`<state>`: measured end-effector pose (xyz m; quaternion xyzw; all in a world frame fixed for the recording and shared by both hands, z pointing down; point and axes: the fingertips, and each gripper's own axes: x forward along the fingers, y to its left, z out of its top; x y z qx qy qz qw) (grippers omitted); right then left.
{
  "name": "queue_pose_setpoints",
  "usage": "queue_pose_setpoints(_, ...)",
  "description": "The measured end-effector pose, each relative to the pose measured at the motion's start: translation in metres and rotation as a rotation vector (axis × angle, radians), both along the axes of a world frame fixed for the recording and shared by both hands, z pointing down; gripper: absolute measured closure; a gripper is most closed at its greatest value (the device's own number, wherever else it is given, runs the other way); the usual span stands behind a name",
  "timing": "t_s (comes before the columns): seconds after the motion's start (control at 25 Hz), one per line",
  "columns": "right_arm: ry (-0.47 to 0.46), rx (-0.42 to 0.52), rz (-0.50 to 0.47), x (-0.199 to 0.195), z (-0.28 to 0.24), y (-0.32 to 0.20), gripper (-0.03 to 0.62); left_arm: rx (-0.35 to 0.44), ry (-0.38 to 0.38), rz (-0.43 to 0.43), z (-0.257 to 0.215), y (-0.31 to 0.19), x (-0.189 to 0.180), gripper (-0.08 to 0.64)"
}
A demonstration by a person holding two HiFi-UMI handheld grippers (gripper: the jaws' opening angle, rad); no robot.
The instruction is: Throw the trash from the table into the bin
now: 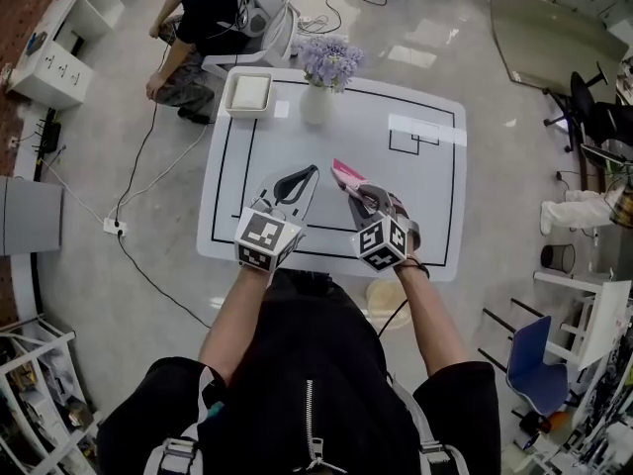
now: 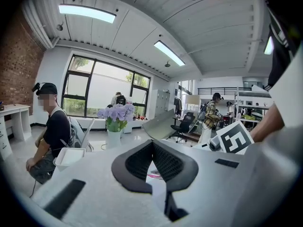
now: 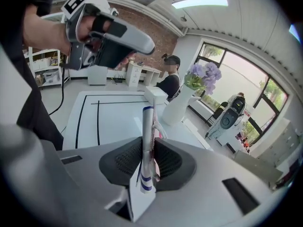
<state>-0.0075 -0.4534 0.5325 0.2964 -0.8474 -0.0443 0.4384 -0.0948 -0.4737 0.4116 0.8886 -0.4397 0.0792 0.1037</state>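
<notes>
- The white table [image 1: 425, 196] offers open surface across its middle and right side.
- A vase of purple flowers [image 1: 318, 97] and a white tray [image 1: 249, 94] stand along its far edge.
- A seated person [image 1: 208, 18] occupies the floor just beyond the far-left corner.

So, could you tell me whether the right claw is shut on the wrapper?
Shut: the right claw pinches the flat wrapper, which stands upright between its pads.

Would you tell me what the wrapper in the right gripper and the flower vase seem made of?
The wrapper: probably thin printed plastic film, pinched flat and creased between the jaws. The vase: likely glazed ceramic; white, smooth, opaque.
</notes>
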Motion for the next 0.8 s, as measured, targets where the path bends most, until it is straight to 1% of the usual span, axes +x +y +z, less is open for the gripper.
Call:
queue_pose_setpoints(0.12, -0.050, 0.029, 0.036, 0.000, -0.022, -0.003, 0.515, 0.015, 0.000, 0.024, -0.005, -0.004, 0.008, 0.552)
queue_pose_setpoints(0.2, -0.072, 0.048, 0.048, 0.001, -0.036, -0.004, 0.515, 0.023, 0.016, 0.051, -0.005, -0.004, 0.015, 0.552)
queue_pose_setpoints(0.28, -0.091, 0.069, 0.057, 0.001, -0.050, -0.006, 0.515, 0.025, 0.034, 0.056, -0.010, -0.006, 0.020, 0.552)
queue_pose_setpoints(0.4, -0.117, 0.112, 0.082, 0.004, -0.076, -0.012, 0.515, 0.033, 0.031, 0.061, -0.018, -0.011, 0.024, 0.552)
queue_pose_setpoints(0.52, -0.127, 0.164, 0.100, 0.007, -0.101, -0.014, 0.515, 0.050, 0.039, 0.086, -0.017, -0.012, 0.031, 0.552)
queue_pose_setpoints(0.64, -0.180, 0.202, 0.130, 0.012, -0.124, -0.013, 0.515, 0.050, 0.039, 0.114, -0.020, -0.012, 0.040, 0.552)
queue_pose_setpoints(0.8, -0.292, 0.242, 0.220, 0.029, -0.158, -0.012, 0.515, 0.065, 0.031, 0.156, -0.025, -0.011, 0.053, 0.552)
